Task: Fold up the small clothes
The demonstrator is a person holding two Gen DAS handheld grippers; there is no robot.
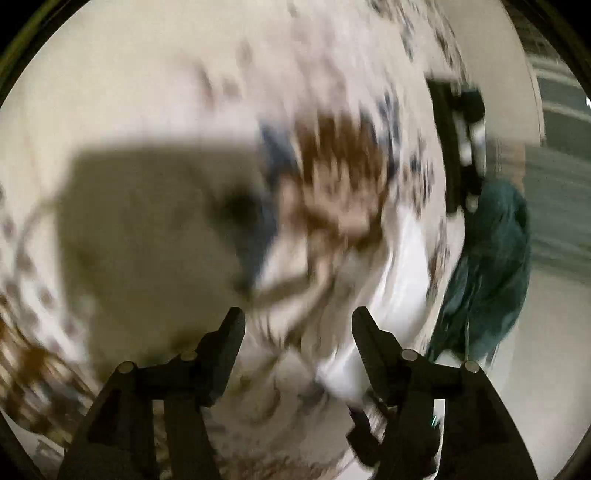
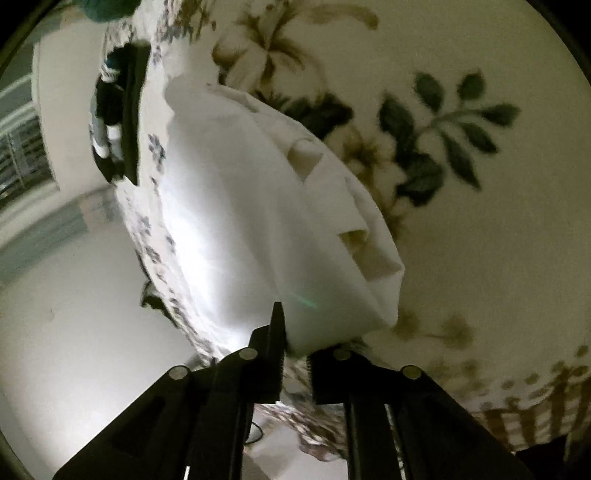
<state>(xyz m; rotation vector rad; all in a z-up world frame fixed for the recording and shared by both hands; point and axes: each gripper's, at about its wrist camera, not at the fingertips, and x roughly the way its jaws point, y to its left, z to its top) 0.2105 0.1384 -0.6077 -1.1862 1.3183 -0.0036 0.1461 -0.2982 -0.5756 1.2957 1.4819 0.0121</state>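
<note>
A white garment (image 2: 258,206) lies folded on a flower-printed tablecloth (image 2: 461,240). My right gripper (image 2: 295,332) is shut on the near edge of this white garment, which covers the right finger's tip. In the blurred left wrist view the white garment (image 1: 402,266) shows at the right, beyond the right finger. My left gripper (image 1: 298,321) is open and empty above the tablecloth (image 1: 147,92), to the left of the garment.
A teal cloth (image 1: 487,273) hangs off the table's edge; a bit of it shows in the right wrist view (image 2: 107,7). A black and white object (image 2: 118,114) lies near the table edge, also in the left wrist view (image 1: 461,144). The floor (image 2: 74,314) lies beyond the table edge.
</note>
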